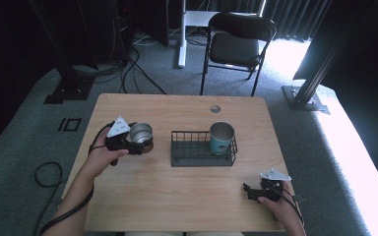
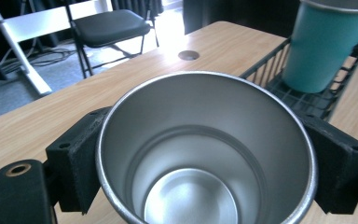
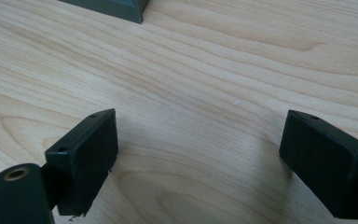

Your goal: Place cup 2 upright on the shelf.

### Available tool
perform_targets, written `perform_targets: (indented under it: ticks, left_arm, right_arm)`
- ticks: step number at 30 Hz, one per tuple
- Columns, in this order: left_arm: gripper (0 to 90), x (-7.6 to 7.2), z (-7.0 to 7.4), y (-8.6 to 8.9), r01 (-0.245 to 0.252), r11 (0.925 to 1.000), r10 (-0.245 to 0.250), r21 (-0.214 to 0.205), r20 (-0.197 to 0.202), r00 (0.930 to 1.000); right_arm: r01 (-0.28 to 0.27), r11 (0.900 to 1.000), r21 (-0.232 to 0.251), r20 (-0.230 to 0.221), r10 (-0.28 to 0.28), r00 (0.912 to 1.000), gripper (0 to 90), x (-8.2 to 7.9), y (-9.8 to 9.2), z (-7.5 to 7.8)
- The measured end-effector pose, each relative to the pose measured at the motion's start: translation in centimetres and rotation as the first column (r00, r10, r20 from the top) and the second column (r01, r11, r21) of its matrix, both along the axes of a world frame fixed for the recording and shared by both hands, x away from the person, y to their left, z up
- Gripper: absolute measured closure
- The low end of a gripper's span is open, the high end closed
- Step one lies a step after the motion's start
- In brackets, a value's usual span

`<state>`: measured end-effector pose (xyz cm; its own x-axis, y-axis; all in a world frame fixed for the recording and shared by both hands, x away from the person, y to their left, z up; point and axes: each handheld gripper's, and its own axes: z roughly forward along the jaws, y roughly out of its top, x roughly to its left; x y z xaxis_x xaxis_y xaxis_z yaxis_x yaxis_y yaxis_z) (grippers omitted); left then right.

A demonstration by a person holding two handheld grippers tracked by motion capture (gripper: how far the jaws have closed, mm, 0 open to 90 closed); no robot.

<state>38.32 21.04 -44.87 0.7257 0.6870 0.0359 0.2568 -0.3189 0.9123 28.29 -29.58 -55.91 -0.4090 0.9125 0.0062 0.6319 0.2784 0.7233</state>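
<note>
Two tongs under my control. Left tongs (image 1: 139,140) clamped on steel cup (image 1: 141,133), upright, off desk (image 1: 142,196), just left of wire rack (image 1: 203,156); teal cup (image 1: 221,137) occupies rack's right end. Right tongs (image 1: 246,190) agape, empty, well apart; left hand nearer.

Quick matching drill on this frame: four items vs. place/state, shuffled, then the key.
Items
1. silver cup
2. teal cup
3. wire basket
4. right tongs

States
A. open over bare wood
B. stands in the basket's right end
C. clamped between the left tongs
D. mid-table, left part unfilled

Pairs: 1-C, 2-B, 3-D, 4-A
</note>
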Motion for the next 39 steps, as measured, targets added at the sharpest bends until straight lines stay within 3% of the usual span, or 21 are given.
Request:
perform_targets:
  ticks: [9,10,21,39]
  left_arm:
    - [14.0,0.4,1.6,-1.4,0.046,0.9989,-0.046,-0.011,0.01,0.9989]
    - [14.0,0.5,2.4,-2.1,0.061,0.998,-0.061,-0.018,0.021,0.9979]
    - [14.0,1.1,3.9,-5.3,0.12,0.9923,-0.118,-0.032,0.044,0.992]
    - [14.0,2.3,4.5,-10.6,0.21,0.9772,-0.209,-0.028,0.048,0.9767]
  right_arm:
    - [0.0,1.0,0.0,0.0,0.0,1.0,11.0,0.0,0.0,0.0]
    - [0.001,1.0,0.001,-0.001,-0.001,1.0,11.0,0.0,0.0,0.0]
    - [0.001,1.0,0.001,0.0,-0.001,1.0,11.1,0.0,0.0,0.0]
    - [0.001,1.0,0.001,-0.001,-0.001,1.0,11.1,0.0,0.0,0.0]
